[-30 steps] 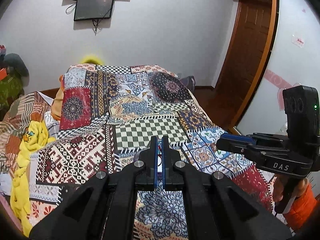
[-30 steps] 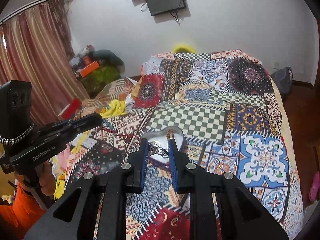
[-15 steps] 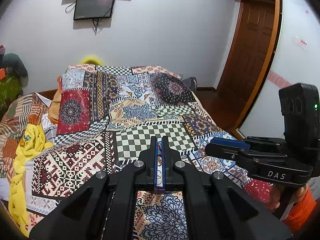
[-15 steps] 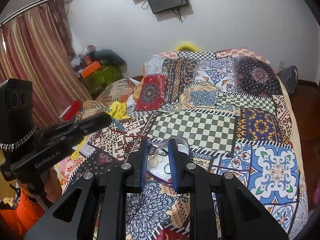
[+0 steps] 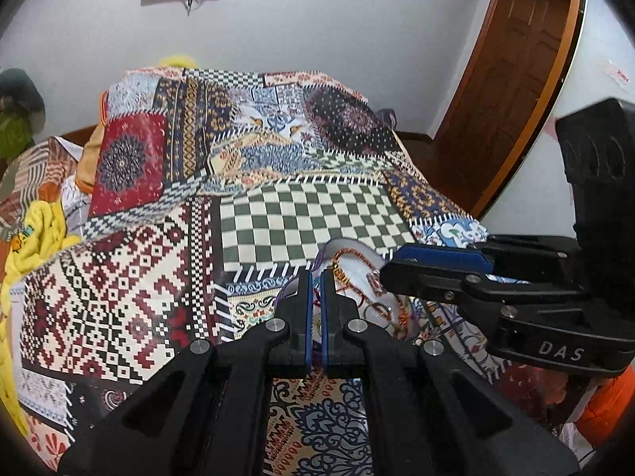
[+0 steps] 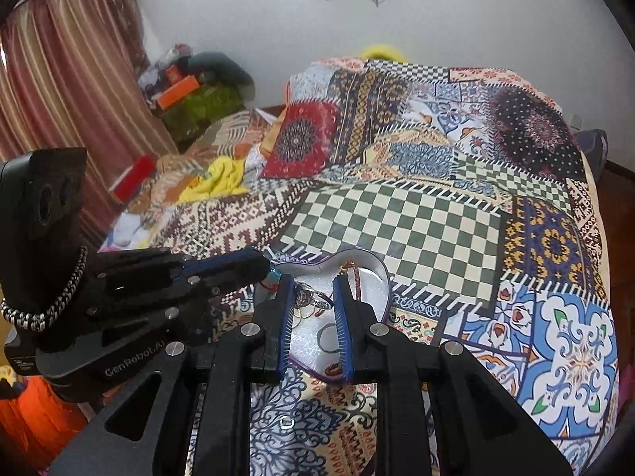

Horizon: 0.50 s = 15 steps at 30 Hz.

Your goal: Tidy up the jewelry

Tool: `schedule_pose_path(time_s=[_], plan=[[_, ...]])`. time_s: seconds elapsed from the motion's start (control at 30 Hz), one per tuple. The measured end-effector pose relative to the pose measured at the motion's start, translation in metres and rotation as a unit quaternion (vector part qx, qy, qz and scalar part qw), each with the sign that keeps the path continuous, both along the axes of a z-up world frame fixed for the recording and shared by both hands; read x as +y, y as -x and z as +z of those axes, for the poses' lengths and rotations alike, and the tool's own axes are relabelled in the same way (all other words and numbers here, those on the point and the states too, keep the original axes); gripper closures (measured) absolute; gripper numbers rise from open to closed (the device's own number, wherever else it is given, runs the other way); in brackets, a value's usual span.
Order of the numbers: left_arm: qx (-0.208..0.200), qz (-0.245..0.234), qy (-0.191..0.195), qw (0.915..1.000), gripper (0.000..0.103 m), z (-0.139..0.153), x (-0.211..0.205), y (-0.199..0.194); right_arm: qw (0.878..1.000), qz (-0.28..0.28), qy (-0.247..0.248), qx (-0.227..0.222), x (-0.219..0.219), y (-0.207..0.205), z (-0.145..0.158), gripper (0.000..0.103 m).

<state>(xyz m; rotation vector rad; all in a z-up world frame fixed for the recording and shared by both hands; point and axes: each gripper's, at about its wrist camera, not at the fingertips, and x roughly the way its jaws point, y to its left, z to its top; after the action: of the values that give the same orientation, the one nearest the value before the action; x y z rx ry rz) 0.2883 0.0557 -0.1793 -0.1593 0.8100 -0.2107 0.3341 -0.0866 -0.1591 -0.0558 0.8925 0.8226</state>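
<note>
Showing a heart-shaped silver tray (image 6: 377, 273) of rings and bracelets on the patchwork bedspread (image 6: 397, 222): the right hand-held gripper (image 6: 315, 305) pinched a silver ring (image 6: 313, 298) over it; the left hand-held gripper (image 5: 314, 289), pressed together and empty, hovered at its near-left rim, probably to steady it.

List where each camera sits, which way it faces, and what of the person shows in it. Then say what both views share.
Left wrist: sits behind the shut left gripper, looking down over the bed at the heart-shaped tray; the right gripper and an orange sleeve show at right.
Right wrist: sits behind the right gripper, over the same tray with a ring between its fingers; the left gripper shows at left.
Shared: tray, patchwork bedspread, both grippers.
</note>
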Motion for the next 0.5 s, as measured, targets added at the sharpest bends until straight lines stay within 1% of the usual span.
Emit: schedule_pose_path(time_s=[0.13,0.23,0.33,0.5], plan=[[0.003,-0.006,-0.003,1.0,0.102,-0.005,-0.002,0.0,1.0,0.006,0.013,0.009,0.005,-0.007,-0.008,0.085],[0.007,-0.01,0.006,0.9999,0.102,-0.005,-0.001,-0.002,1.0,0.004,0.023,0.018,0.007,-0.01,-0.015,0.085],[0.009,-0.013,0.008,0.9998,0.102,-0.006,-0.001,-0.002,0.999,0.002,0.022,0.03,0.006,-0.011,-0.02,0.085],[0.004,-0.012,0.004,0.9999,0.102,-0.005,-0.001,0.001,0.999,0.0,0.03,0.034,0.006,-0.012,-0.025,0.085]])
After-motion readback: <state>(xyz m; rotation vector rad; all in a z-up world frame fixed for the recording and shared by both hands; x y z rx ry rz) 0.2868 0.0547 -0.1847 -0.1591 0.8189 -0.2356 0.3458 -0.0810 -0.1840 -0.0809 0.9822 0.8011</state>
